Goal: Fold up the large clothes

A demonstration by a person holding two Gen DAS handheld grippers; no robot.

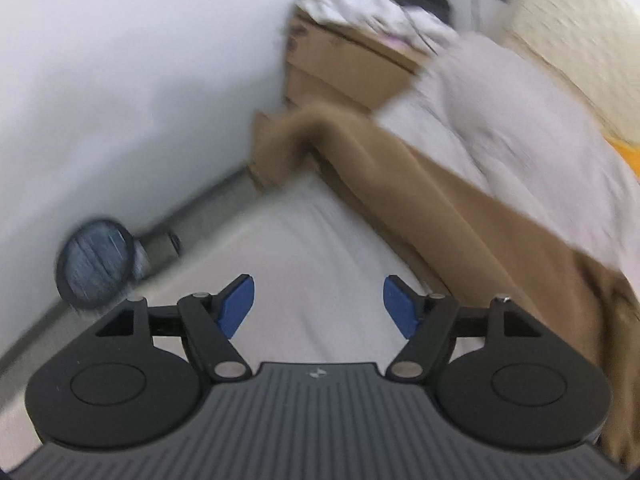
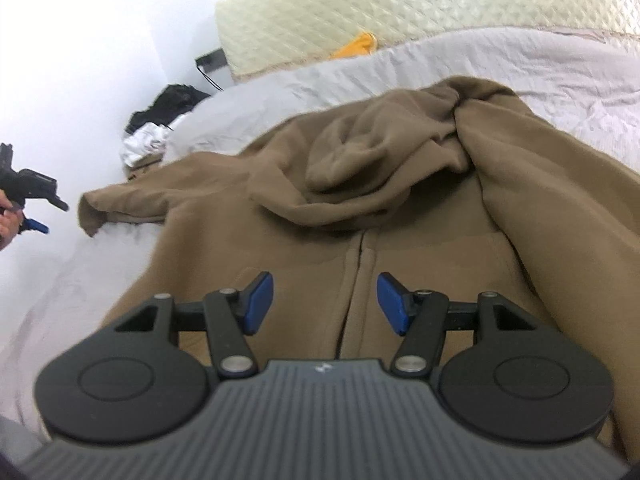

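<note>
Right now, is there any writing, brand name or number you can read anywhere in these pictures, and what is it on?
No text can be read.
Cardboard box: dark printed marks on its side, too blurred to read.
Left gripper: a small pale emblem on its ribbed body, a logo, not letters.
Right gripper: the same small emblem, no words.
Brown hoodie: no label or print in view.

Hoodie (image 2: 360,208) spread on bed (image 2: 520,64); headboard (image 2: 400,8) behind bed; clothes pile (image 2: 160,128) on cardboard box (image 1: 344,68) left of bed.
</note>
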